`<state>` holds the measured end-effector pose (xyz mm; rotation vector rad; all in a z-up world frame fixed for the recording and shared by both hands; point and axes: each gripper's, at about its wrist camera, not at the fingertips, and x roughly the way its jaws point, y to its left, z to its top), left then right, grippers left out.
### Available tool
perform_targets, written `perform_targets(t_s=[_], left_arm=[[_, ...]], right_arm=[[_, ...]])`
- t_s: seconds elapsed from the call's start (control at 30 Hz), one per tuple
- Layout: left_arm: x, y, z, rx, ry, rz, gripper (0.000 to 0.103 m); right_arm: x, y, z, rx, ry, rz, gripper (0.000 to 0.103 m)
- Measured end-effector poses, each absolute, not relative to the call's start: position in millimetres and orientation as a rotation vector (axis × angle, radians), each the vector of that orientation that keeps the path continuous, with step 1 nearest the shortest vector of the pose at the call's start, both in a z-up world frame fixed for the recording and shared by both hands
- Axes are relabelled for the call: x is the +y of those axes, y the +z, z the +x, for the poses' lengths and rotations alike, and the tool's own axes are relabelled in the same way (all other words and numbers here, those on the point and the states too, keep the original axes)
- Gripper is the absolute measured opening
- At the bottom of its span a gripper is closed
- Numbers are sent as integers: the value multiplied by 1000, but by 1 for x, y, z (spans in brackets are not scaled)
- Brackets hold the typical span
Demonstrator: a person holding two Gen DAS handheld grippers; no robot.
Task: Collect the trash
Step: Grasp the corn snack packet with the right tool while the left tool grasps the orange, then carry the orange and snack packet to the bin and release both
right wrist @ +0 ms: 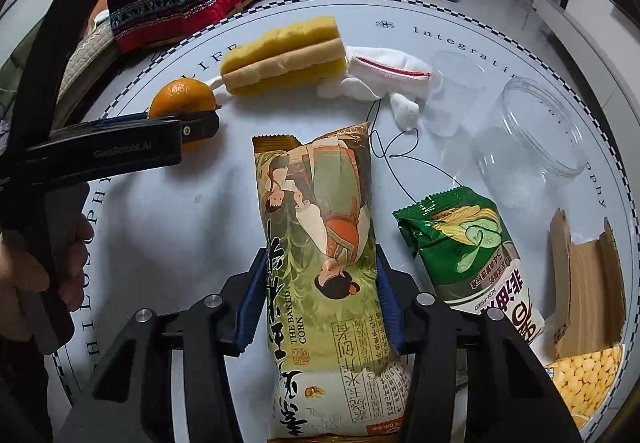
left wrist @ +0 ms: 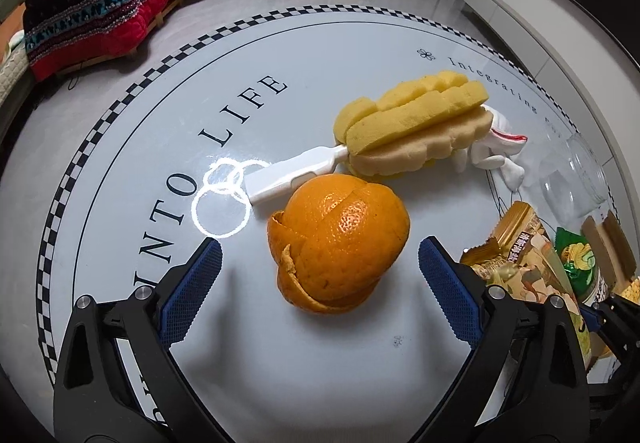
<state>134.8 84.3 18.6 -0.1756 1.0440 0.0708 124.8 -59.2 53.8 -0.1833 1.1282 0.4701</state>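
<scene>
An orange peel point(left wrist: 340, 243), curled into a ball, lies on the round white table point(left wrist: 320, 371). My left gripper point(left wrist: 320, 246) stands wide open around it, with its blue pads clear of the peel on both sides. In the right wrist view the peel point(right wrist: 182, 97) shows behind that gripper's black fingers point(right wrist: 200, 125). My right gripper point(right wrist: 320, 283) is shut on a baked corn snack packet point(right wrist: 320, 235) and squeezes its sides. A green snack packet point(right wrist: 468, 255) lies just right of it.
A yellow sponge brush point(left wrist: 412, 123) with a white handle lies behind the peel, with a white sock point(right wrist: 384, 75) beside it. A clear cup point(right wrist: 452, 95), a clear jar point(right wrist: 536, 147) on its side and torn cardboard point(right wrist: 588, 275) occupy the right. A person's hand point(right wrist: 72, 255) holds the left gripper.
</scene>
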Motion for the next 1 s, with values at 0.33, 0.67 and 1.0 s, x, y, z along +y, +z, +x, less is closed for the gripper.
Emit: perform_targets(t_s=[0.33,0.67,1.0], left_arm=[[73,21,131,1047,4,-174,57],[78,42,55,1021,-16,-181,57],[96,66,-33,968,-18,-206,57]], right_arm=[[-64,62,111,1136,468,-125,45],[-67,91,68,1116,481,-72,45],[-62,109,8,1109,489,-12,45]])
